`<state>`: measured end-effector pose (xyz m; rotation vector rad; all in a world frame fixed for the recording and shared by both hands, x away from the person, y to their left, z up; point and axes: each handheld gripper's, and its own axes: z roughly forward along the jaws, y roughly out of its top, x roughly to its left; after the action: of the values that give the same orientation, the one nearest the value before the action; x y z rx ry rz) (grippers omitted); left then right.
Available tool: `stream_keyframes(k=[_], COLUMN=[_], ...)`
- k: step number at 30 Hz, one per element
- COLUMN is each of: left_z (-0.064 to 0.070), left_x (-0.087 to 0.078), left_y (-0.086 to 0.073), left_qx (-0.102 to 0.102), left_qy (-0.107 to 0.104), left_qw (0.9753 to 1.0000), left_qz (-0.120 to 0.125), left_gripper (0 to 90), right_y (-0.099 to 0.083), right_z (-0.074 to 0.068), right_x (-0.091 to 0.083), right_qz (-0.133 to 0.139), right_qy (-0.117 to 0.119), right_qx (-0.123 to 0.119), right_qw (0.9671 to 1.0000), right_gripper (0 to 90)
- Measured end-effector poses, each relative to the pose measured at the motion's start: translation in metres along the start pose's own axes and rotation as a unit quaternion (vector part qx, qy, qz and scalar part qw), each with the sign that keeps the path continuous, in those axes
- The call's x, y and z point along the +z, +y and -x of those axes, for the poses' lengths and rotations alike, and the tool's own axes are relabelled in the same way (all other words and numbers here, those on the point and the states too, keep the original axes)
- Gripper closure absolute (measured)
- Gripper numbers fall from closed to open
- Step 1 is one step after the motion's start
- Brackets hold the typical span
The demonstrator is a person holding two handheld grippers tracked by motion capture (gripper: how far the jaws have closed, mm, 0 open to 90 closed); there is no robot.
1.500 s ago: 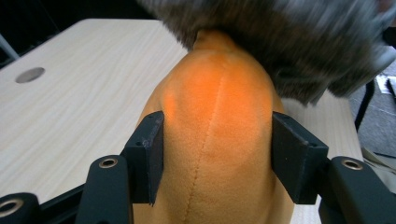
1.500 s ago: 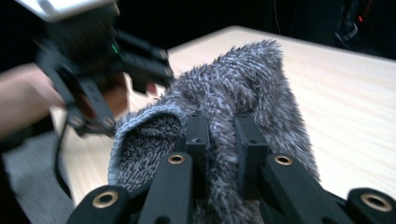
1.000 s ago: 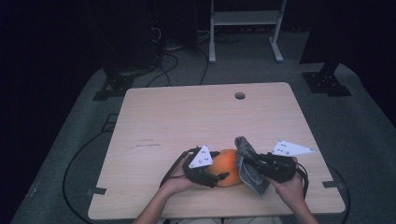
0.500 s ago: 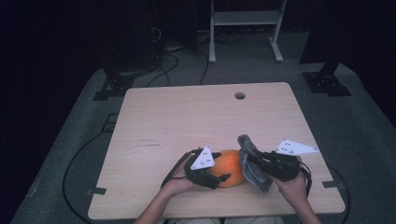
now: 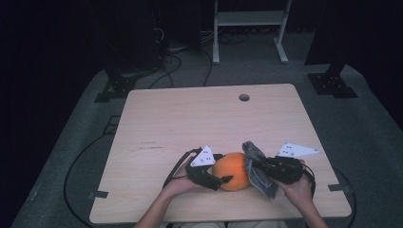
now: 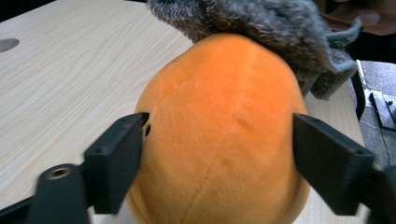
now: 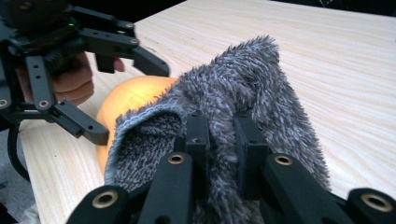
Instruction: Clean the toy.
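An orange plush ball (image 5: 231,171) rests on the wooden table (image 5: 199,123) near its front edge. My left gripper (image 5: 223,168) clasps it from the left, and in the left gripper view the two black jaws press the ball (image 6: 219,130) on both sides. My right gripper (image 5: 254,167) is shut on a grey fuzzy cloth (image 5: 259,178), which lies against the ball's right side and top. In the right gripper view the cloth (image 7: 252,79) is bunched over the jaws, with the ball (image 7: 126,95) and the left gripper (image 7: 130,102) beyond it.
A round cable hole (image 5: 244,97) sits near the table's far edge. A white shelf frame (image 5: 247,19) and black stand bases (image 5: 332,85) are on the floor behind the table. Cables (image 5: 76,166) trail along its left side.
The right gripper has shifted slightly with the grey cloth against the ball's right side. The left gripper and the ball have stayed almost in place.
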<state>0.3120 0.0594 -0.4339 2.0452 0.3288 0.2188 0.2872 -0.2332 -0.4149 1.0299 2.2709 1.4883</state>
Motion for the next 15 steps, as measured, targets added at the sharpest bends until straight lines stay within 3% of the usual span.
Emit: stream_keyframes(k=[4,7,11,14,15], left_z=[0.002,0.003,0.003,0.0,-0.001], left_x=[0.0,-0.001,0.0,-0.003,-0.004], left_y=[0.001,0.001,0.001,0.003,0.003], left_qx=[0.006,0.009,0.014,0.004,-0.001], left_qy=[0.004,0.004,0.003,0.001,0.001], left_qw=[1.0,0.9999,0.9999,1.0,1.0], left_qz=[-0.004,-0.007,-0.005,-0.006,-0.005], left_gripper=[22.8,22.8,20.7,11.6,9.7], right_y=[-0.001,0.001,0.01,0.01,0.009], right_z=[0.009,0.008,-0.011,-0.02,-0.019], right_x=[-0.003,-0.009,-0.011,-0.002,0.0], right_qz=[-0.011,-0.001,0.023,0.002,0.001], right_qy=[-0.021,-0.029,-0.001,-0.004,-0.003], right_qx=[0.01,0.013,-0.01,-0.038,-0.037], right_qw=[0.9997,0.9995,0.9997,0.9993,0.9993], right_gripper=[77.5,77.7,77.6,77.6,77.6])
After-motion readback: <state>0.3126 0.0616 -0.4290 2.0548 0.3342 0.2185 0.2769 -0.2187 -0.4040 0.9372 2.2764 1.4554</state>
